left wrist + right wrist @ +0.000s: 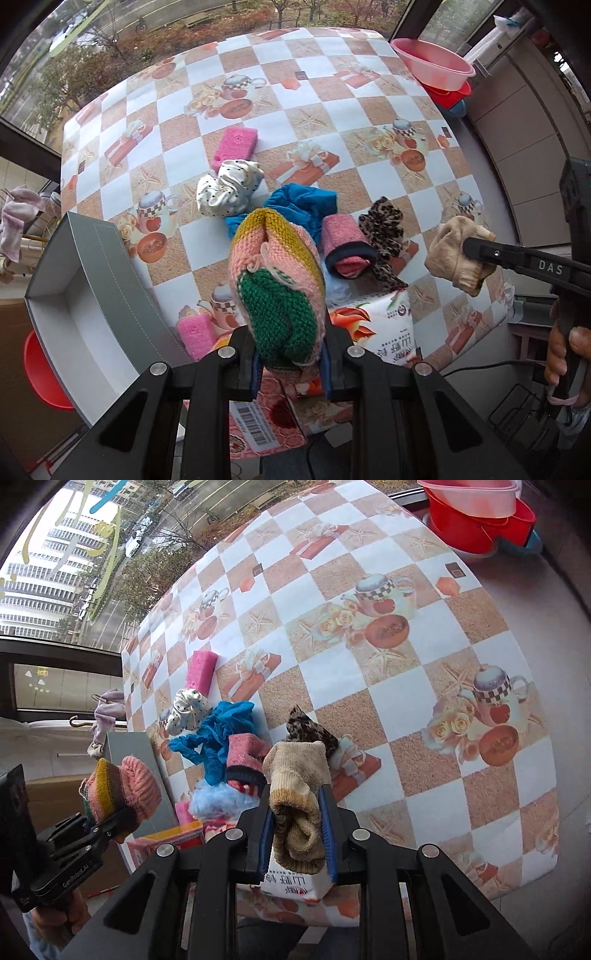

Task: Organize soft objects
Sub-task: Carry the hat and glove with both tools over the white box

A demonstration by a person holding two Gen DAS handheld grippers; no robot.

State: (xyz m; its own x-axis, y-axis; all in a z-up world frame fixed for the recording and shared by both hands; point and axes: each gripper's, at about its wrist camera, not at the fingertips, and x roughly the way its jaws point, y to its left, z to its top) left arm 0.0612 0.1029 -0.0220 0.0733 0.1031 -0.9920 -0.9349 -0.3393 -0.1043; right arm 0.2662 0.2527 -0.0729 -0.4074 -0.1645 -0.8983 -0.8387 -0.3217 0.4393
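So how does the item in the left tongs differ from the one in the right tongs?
The knitted piece in the left tongs is chunky and striped green, pink and mustard; the sock in the right tongs is plain beige, finer-knit and looks smaller. Both are soft, clamped and lifted off the table.

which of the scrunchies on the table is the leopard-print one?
The leopard-print scrunchie lies on the right of the pile, beside the rolled pink cloth. The white polka-dot scrunchie and the blue scrunchie lie further left.

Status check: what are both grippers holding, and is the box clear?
Left gripper shut on knit hat. Right gripper shut on beige sock. Grey box open, nothing blocking.
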